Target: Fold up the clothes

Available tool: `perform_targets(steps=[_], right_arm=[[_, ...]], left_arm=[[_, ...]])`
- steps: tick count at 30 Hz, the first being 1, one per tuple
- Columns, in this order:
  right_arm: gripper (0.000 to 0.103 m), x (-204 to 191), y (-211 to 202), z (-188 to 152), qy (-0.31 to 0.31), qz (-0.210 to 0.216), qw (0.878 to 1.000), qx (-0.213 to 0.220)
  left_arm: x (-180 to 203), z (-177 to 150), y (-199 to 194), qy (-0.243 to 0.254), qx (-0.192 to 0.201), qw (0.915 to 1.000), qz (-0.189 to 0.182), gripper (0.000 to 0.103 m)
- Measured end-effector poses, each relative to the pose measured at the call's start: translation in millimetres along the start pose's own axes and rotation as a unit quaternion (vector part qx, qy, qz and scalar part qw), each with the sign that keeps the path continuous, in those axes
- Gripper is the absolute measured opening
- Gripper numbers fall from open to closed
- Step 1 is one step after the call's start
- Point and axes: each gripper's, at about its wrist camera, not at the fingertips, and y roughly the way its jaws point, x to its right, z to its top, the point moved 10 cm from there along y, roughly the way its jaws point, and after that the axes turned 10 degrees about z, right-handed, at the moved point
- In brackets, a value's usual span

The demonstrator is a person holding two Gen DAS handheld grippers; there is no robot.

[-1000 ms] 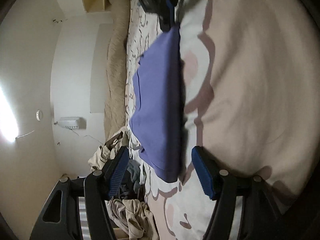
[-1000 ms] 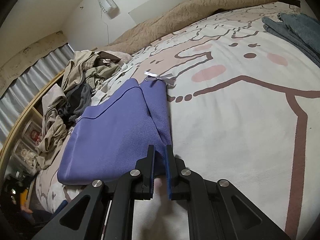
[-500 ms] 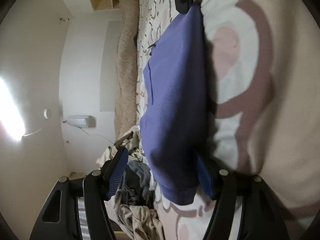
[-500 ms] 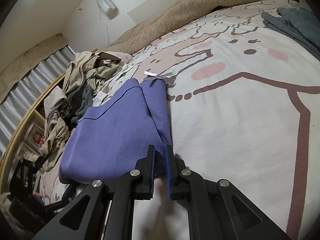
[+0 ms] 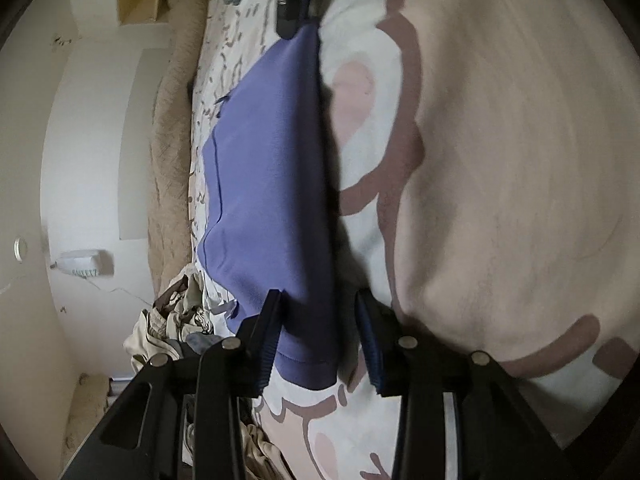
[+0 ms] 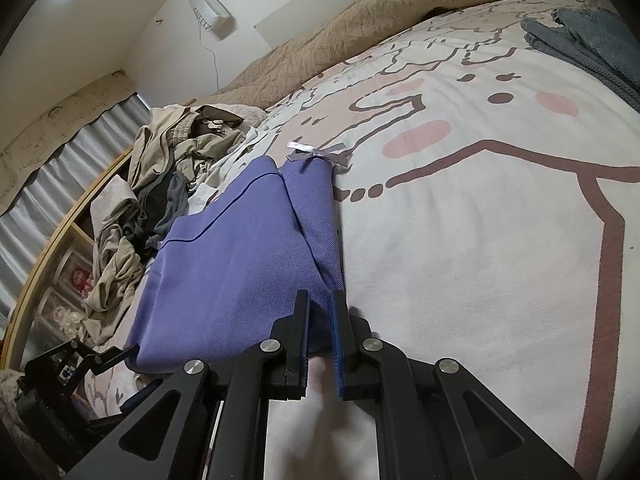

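A folded purple garment (image 5: 272,184) lies on the cartoon-print bedspread (image 5: 500,160); it also shows in the right wrist view (image 6: 240,264), with a small grey bow (image 6: 316,153) at its far end. My left gripper (image 5: 320,320) is open, its fingers straddling the garment's near end. My right gripper (image 6: 320,324) is shut on the garment's near corner at the other end. The right gripper also shows at the top of the left wrist view (image 5: 294,4). The left gripper shows low at the left of the right wrist view (image 6: 92,360).
A pile of beige and dark clothes (image 6: 160,184) lies left of the garment. A tan blanket (image 6: 360,36) runs along the wall. Folded blue-grey cloth (image 6: 592,40) lies at the far right. A wooden shelf edge (image 6: 52,248) borders the bed.
My left gripper has moved forward over the garment's end, and its fingers have narrowed around the cloth. My right gripper has stayed shut on its corner.
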Motion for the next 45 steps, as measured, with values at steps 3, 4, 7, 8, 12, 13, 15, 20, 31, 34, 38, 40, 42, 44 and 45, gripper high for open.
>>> perform_targets(steps=[3, 4, 7, 8, 12, 13, 15, 20, 31, 34, 38, 40, 42, 44, 45], right_arm=[[0.008, 0, 0, 0, 0.001, 0.001, 1.0, 0.0], [0.008, 0, 0, 0, 0.002, 0.002, 1.0, 0.0], [0.008, 1, 0, 0, 0.003, 0.003, 1.0, 0.0], [0.008, 1, 0, 0, 0.003, 0.003, 1.0, 0.0], [0.008, 1, 0, 0, 0.003, 0.003, 1.0, 0.0], [0.008, 1, 0, 0, 0.003, 0.003, 1.0, 0.0], [0.008, 1, 0, 0, 0.003, 0.004, 1.0, 0.0], [0.008, 1, 0, 0, 0.004, 0.005, 1.0, 0.0], [0.008, 1, 0, -1, 0.007, 0.008, 1.0, 0.0], [0.008, 1, 0, -1, 0.008, 0.008, 1.0, -0.001], [0.008, 2, 1, -1, 0.007, 0.006, 1.0, -0.002], [0.008, 2, 1, -1, 0.004, 0.004, 1.0, -0.003], [0.008, 0, 0, -1, -0.003, -0.004, 1.0, -0.005], [0.01, -7, -1, 0, -0.032, -0.029, 0.999, -0.015], [0.011, -13, -3, 0, -0.063, -0.047, 0.997, -0.023]], left_arm=[[2, 3, 6, 0.007, -0.001, 1.0, 0.003, 0.037], [2, 4, 8, 0.009, -0.001, 0.9999, 0.006, 0.037], [3, 6, 14, 0.019, -0.007, 0.9996, 0.02, 0.037], [3, 6, 16, 0.025, -0.013, 0.9993, 0.027, 0.037], [5, 9, 26, 0.046, -0.039, 0.9963, 0.061, 0.037], [5, 10, 28, 0.047, -0.043, 0.9957, 0.067, 0.037], [3, 9, 31, 0.04, -0.049, 0.9954, 0.071, 0.037], [-7, 6, 46, 0.018, -0.052, 0.9951, 0.082, 0.037], [-18, -5, 44, -0.013, -0.02, 0.9943, 0.104, 0.036], [-12, -4, 43, -0.027, -0.018, 0.9955, 0.088, 0.023], [-5, -3, 41, -0.055, -0.013, 0.9961, 0.068, 0.013], [-7, -3, 42, -0.074, -0.009, 0.9954, 0.06, 0.012], [-8, -3, 42, -0.089, -0.003, 0.9943, 0.057, 0.012], [-9, -4, 43, -0.105, 0.003, 0.9929, 0.055, 0.012], [-10, -5, 42, -0.118, 0.008, 0.9916, 0.051, 0.011]])
